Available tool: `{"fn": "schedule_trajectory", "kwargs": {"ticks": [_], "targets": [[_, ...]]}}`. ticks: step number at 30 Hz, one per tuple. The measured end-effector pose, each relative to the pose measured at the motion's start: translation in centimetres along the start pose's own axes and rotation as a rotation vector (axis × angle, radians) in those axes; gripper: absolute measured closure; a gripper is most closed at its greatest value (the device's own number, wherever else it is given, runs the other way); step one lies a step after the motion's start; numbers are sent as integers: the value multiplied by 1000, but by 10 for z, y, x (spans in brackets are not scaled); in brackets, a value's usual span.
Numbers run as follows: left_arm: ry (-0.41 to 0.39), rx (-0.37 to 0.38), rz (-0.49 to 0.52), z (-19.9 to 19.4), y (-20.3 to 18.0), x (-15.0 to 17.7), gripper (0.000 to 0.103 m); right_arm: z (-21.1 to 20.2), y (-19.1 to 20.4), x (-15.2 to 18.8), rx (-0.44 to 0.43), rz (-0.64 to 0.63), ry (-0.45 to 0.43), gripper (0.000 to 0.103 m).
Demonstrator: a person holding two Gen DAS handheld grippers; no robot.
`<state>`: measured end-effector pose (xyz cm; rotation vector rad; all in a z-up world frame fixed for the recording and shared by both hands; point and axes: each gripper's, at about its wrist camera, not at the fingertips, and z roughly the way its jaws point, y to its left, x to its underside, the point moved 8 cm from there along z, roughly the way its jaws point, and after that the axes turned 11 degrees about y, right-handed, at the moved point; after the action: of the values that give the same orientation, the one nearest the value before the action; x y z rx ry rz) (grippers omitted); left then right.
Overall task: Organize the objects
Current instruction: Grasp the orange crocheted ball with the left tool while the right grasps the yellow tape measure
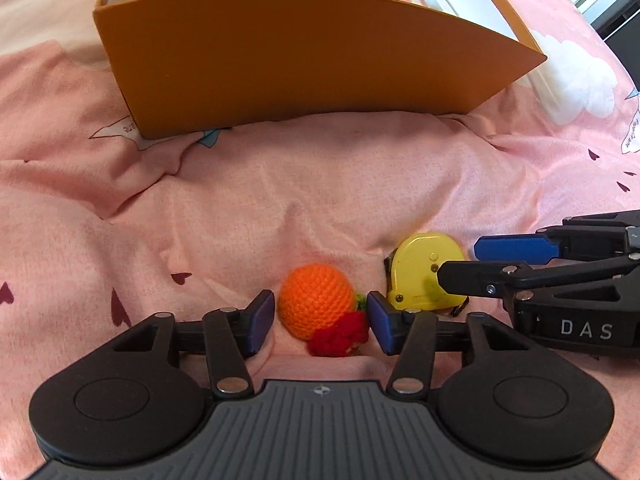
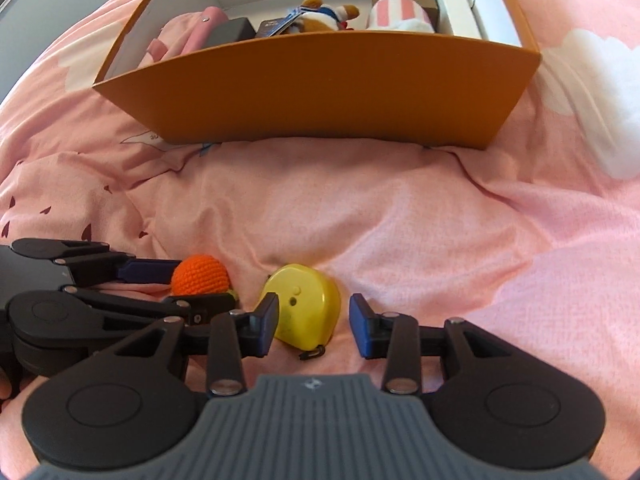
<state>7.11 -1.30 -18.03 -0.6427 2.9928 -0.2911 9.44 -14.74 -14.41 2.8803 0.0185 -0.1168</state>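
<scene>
The left gripper (image 1: 320, 318) is sitting spread open around the crocheted orange (image 1: 316, 300) on the pink bedsheet (image 1: 320, 184), pads apparently just clear of the yarn. The right gripper (image 2: 314, 326) is likewise gaping around the yellow tape measure (image 2: 306, 306) lying just beside it. The orange cardboard box (image 2: 320, 92) is standing behind, holding a plush toy (image 2: 324, 16).

Left gripper (image 1: 320, 322) open — crocheted orange (image 1: 316, 300) between its pads, on pink bedding (image 1: 240, 208). Yellow tape measure (image 1: 424, 272) just beside; orange box (image 1: 304, 56) beyond.
</scene>
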Motion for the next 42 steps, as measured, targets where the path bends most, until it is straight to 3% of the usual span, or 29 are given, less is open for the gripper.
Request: {"fn": "schedule_trajectory", "kwargs": {"ticks": [3,4,17,20,25,29,37,42], "targets": [[-2,-2,1,-1,0,0,51,-3,3,-1,24,-35,-11,62],[-4,-3,2,-2,0,0,51,-3,7,1,18,-157,11,62],[-77,-68,6,-35,16,-3,53,-7,25,4,48,-295,5,60],[-85,-66,6,-37,15,-7,53,-6,38,4,64,-423,16,50],[-92,-68,16,-40,15,-6,53,6,49,6,129,-642,108,50],[-90,-77,29,-35,11,-6,53,17,48,7,194,-777,157,42],[-84,-107,70,-31,4,-3,53,27,51,7,239,-1148,254,41],[-79,-107,72,-28,4,-4,53,39,51,13,275,-1249,338,41]]}}
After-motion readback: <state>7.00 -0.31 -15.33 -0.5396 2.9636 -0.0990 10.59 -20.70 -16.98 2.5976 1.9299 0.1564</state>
